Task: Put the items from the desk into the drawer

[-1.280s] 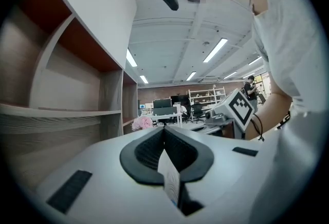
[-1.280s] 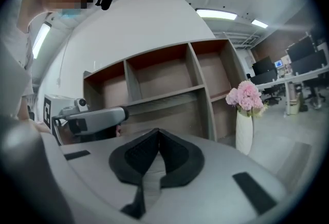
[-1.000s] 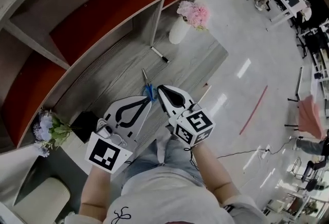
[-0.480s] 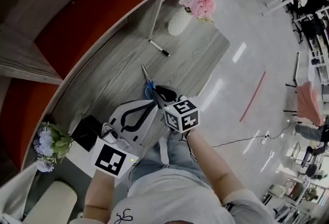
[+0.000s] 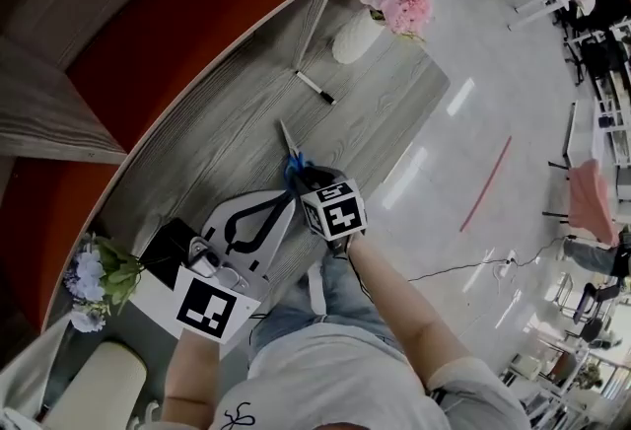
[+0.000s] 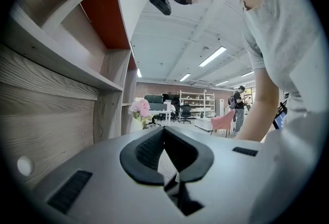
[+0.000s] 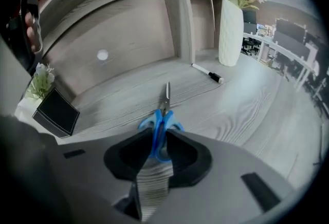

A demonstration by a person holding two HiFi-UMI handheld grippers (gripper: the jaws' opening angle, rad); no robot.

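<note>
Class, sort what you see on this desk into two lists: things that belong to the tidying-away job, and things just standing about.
Belong to the job:
scissors, blue handle gripped by the right hand-held gripper
marker, probably next

Just standing about, most likely:
vase of pink flowers
black box
small potted flowers

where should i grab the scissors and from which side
Grip the scissors by the blue handles, coming from the front of the desk along their length. They lie flat, blades pointing toward the shelves; the handles are the thicker end nearest the right gripper, whose jaws sit on them.
</note>
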